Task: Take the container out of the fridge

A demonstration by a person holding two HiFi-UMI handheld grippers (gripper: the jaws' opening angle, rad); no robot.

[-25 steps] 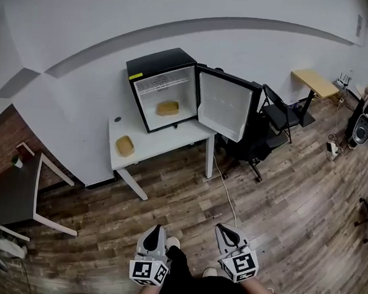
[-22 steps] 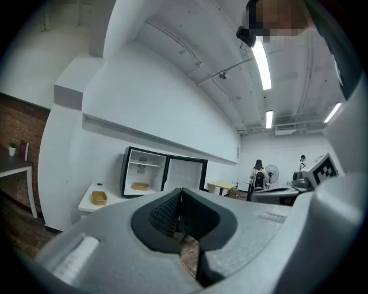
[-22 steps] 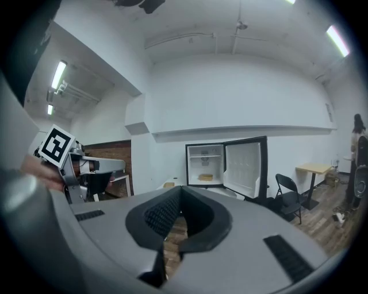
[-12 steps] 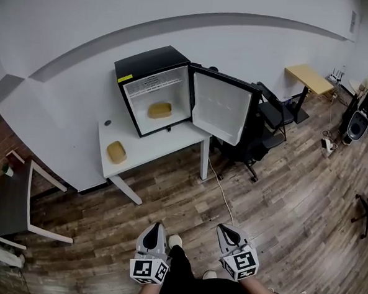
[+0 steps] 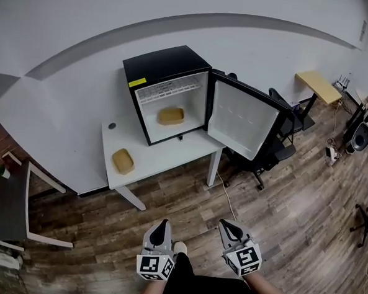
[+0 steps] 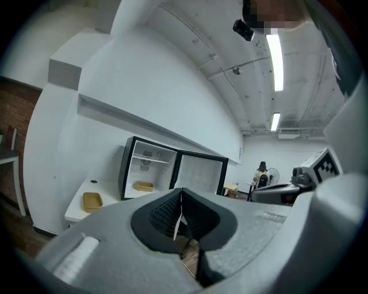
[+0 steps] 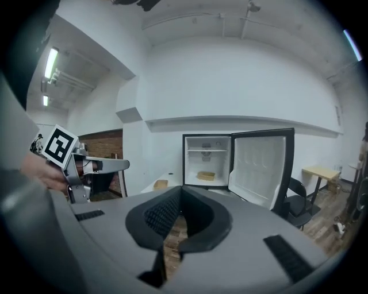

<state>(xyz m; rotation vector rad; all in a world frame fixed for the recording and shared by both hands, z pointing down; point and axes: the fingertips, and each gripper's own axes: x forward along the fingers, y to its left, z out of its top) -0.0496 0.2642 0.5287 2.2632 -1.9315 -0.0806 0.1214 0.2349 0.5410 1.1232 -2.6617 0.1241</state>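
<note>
Nearest: left gripper (image 5: 162, 223) jaws pressed together, nothing between them. Right gripper (image 5: 224, 223) likewise closed, empty. Both are over the wood floor (image 5: 280, 199), well apart from the table (image 5: 171, 154), tips toward it. Fridge (image 5: 166, 64) sits at the table's back right corner, door (image 5: 243, 119) swung wide to the right. Container (image 5: 171, 116) lies on the fridge's bottom, mid-width, under the wire shelf (image 5: 169, 88); long axis side to side, parallel to the open front. Second container (image 5: 123, 160) near the table's front left corner, long axis front to back.
</note>
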